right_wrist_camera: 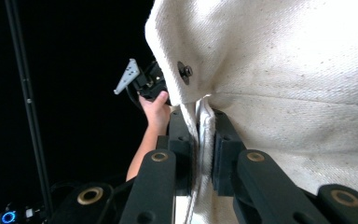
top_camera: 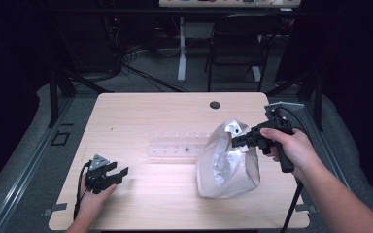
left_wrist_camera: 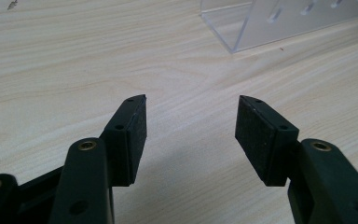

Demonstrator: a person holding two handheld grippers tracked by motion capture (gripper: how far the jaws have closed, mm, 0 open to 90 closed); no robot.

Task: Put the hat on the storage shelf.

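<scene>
**Pinching the bag's rim, left jaws idle**

Holding the cloth bag by its upper edge, your right gripper has its jaws clenched on a fold of the off-white fabric; in the right gripper view the fold runs between the two pads, just below a dark snap button. The bag stands on the right half of the wooden surface, its mouth gaping and its bottom resting on the wood. Your left gripper sits low over the near left part of the surface, well apart from the bag, with its jaws released and bare wood between them. A clear plastic rack lies between the two grippers, just beside the bag.
</scene>
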